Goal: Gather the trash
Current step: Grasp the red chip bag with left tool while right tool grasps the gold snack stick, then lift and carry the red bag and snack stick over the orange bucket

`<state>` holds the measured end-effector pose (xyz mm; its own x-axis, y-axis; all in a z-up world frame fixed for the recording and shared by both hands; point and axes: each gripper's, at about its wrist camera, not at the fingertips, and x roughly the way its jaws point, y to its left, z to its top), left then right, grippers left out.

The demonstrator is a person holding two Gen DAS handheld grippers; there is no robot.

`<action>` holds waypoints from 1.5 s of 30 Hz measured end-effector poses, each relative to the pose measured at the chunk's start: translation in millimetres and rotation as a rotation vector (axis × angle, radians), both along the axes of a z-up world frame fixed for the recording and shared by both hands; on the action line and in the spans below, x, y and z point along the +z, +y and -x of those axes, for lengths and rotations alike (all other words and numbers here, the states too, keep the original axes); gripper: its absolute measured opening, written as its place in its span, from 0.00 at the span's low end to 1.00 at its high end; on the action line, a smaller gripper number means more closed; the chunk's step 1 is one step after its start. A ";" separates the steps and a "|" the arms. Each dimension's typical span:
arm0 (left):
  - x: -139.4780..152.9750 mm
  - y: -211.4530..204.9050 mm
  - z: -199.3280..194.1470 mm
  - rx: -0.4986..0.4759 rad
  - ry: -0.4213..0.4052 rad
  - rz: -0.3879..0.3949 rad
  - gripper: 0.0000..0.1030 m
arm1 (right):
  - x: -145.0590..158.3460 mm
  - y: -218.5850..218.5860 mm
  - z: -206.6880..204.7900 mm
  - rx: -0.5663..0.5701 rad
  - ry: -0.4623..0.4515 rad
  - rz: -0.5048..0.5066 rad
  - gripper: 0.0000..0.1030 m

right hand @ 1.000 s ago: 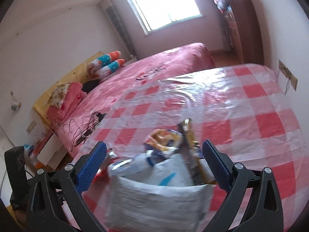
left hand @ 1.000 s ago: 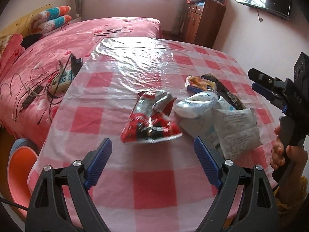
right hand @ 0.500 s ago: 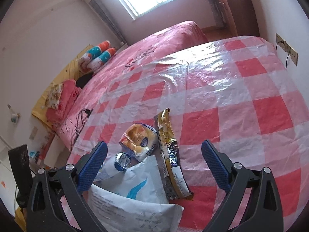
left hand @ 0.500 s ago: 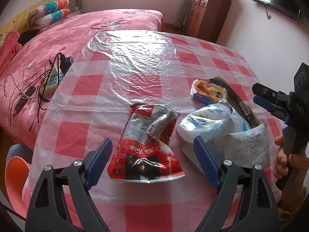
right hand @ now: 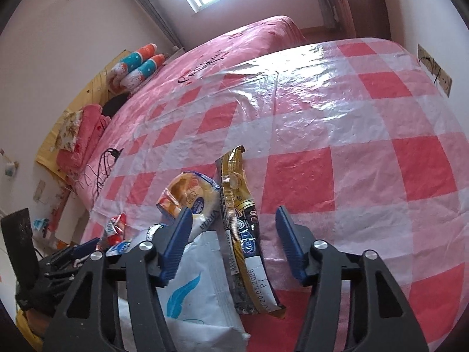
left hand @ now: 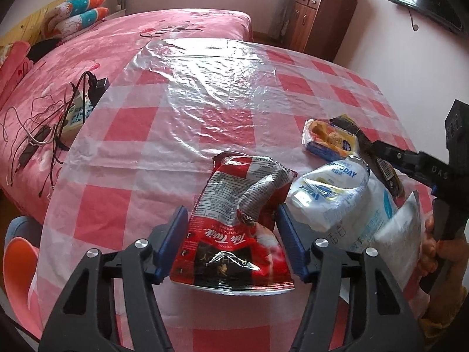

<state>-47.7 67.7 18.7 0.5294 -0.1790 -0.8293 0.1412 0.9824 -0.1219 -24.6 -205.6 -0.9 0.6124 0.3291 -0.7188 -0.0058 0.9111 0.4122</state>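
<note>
On the glossy checked tablecloth (left hand: pixel 123 211), left hand-held gripper (left hand: pixel 231 243) clamps the crinkled red foil packet (left hand: pixel 234 228).

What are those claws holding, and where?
Nothing lifted yet. Both jaws have just been closing: left gripper flanking red packet, contact unclear; right gripper astride gold sachet, untouched.

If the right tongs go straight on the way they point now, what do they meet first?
Most likely the long gold and black wrapper, which lies between the fingers of the right tongs, whose jaws have just been closing without yet pressing it. Under it is the checked tablecloth; depth is hard to judge.
</note>
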 end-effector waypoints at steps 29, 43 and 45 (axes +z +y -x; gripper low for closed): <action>-5.3 19.0 11.6 -0.015 -0.073 0.124 0.49 | 0.6 11.5 2.8 -0.020 -0.029 0.171 0.21; -1.5 50.2 31.6 -0.008 -0.092 0.234 0.46 | 24.3 -10.3 25.0 -0.112 -0.143 0.021 0.18; -0.6 53.6 34.6 -0.017 -0.088 0.237 0.46 | 28.2 -11.1 28.6 -0.119 -0.155 0.011 0.17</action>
<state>-82.2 121.3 18.1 0.5926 -0.3725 -0.7142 0.1781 0.9253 -0.3349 -53.2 -216.7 27.3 0.7501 0.2402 -0.6162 0.0397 0.9137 0.4045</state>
